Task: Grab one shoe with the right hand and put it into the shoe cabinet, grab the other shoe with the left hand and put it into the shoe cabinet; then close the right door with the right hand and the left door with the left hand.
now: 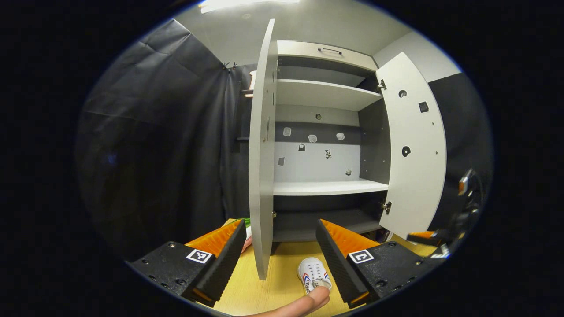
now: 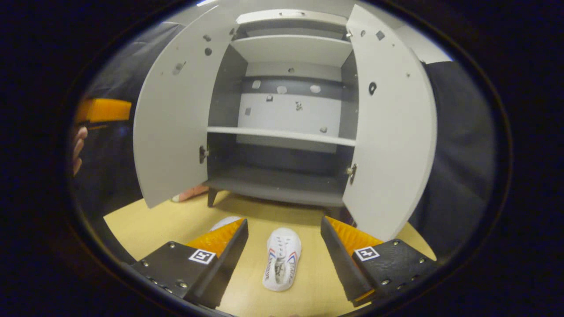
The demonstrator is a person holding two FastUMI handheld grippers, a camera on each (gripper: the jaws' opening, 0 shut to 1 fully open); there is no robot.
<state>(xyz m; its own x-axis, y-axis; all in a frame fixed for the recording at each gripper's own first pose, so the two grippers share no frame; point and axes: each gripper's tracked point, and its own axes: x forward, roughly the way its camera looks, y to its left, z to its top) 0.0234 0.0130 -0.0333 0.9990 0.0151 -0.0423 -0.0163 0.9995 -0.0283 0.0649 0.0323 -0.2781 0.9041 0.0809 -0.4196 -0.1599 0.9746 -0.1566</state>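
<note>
The grey shoe cabinet [image 2: 273, 185] stands open, its left door [image 2: 172, 119] and right door [image 2: 392, 132] both swung out. A white shoe [image 2: 282, 259] with red and blue stripes lies on the yellow surface in front of it, between the fingers of my open right gripper [image 2: 283, 229], untouched. A second white shoe [image 2: 224, 222] peeks out behind the right gripper's left finger. My left gripper [image 1: 281, 229] is open, facing the left door's edge [image 1: 263, 154], with a white shoe [image 1: 313, 273] low by its right finger.
The cabinet's middle shelf [image 2: 282, 133] and bottom shelf are bare. A person's finger [image 1: 308, 304] shows at the bottom of the left gripper view. A pinkish object [image 2: 189, 193] lies under the left door. The other gripper [image 2: 103, 110] hangs far left.
</note>
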